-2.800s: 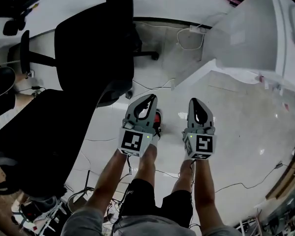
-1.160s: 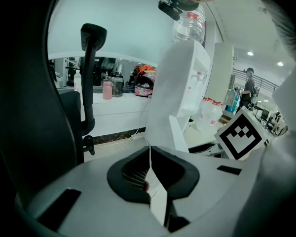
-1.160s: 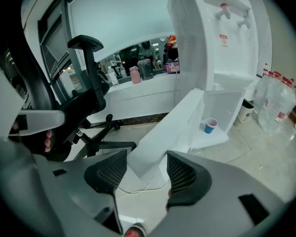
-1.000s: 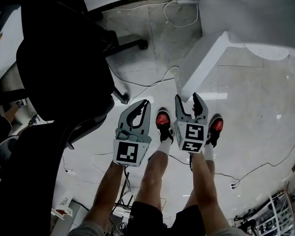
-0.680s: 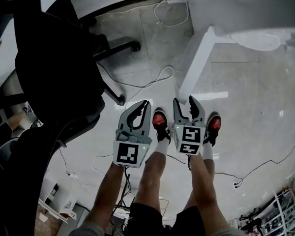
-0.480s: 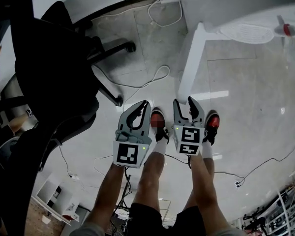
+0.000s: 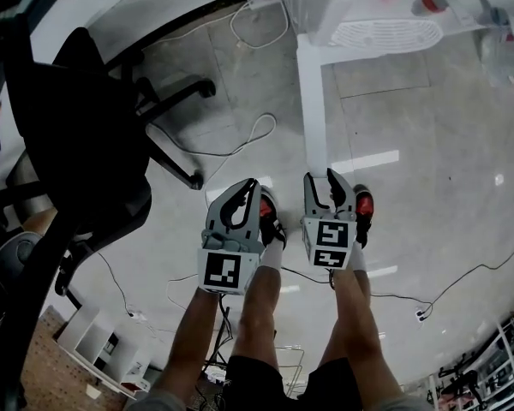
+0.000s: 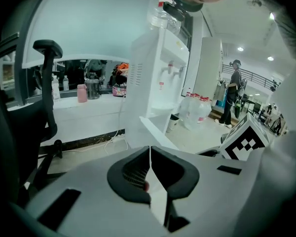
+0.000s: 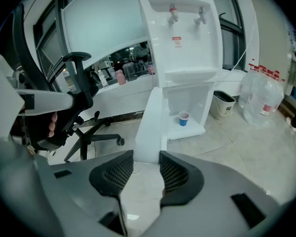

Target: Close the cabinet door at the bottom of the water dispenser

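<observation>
At the fingers of the right gripper (image 9: 146, 163): half apart, closing on nothing. At those of the left gripper (image 8: 150, 154): pressed together, empty. Straight ahead of the right (the nearer one), still well apart: cabinet door (image 9: 150, 125), upright, edge-on, swung out from the water dispenser (image 9: 185, 48).

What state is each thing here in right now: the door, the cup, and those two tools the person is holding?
Cabinet door: open, swung out from the water dispenser.
Cup: upright inside the open cabinet.
Left gripper: jaws together, nothing between them.
Right gripper: jaws apart and closing, nothing between them.
</observation>
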`<state>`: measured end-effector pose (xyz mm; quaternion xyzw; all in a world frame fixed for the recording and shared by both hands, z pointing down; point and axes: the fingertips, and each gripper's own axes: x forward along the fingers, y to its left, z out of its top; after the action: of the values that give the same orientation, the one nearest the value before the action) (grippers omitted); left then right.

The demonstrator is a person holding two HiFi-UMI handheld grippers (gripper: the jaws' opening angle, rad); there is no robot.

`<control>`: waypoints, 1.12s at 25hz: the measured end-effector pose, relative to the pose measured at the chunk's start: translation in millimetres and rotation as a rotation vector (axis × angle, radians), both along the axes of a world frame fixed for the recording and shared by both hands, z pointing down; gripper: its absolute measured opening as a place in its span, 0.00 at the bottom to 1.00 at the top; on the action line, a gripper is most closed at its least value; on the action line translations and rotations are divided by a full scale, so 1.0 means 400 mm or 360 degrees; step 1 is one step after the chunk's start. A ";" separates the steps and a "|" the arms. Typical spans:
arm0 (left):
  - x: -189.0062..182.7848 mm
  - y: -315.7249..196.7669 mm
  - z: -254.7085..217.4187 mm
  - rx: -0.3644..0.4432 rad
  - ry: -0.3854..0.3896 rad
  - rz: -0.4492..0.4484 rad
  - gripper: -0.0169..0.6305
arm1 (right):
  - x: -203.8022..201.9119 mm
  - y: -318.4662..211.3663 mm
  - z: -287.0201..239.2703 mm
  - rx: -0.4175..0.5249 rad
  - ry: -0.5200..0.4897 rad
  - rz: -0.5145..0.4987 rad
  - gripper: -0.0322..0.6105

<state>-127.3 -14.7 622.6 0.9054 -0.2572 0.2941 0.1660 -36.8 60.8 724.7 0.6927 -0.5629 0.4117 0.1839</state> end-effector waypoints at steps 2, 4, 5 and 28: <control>0.024 0.010 -0.001 0.0003 -0.0001 0.0010 0.07 | 0.027 0.014 0.000 0.0004 0.0003 0.0008 0.33; 0.049 0.020 -0.002 0.0005 0.0004 0.0019 0.07 | 0.054 0.024 -0.001 0.0009 0.0013 0.0014 0.33; 0.062 0.023 -0.003 0.0006 0.0007 0.0023 0.07 | 0.067 0.029 -0.001 0.0010 0.0018 0.0017 0.33; 0.271 0.086 0.010 0.0023 -0.0017 0.0116 0.07 | 0.336 0.096 0.001 0.0063 0.0105 0.0118 0.35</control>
<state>-19.0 19.8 626.6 0.9138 -0.2270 0.3029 0.1473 97.7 99.2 725.0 0.7299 -0.5384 0.3839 0.1732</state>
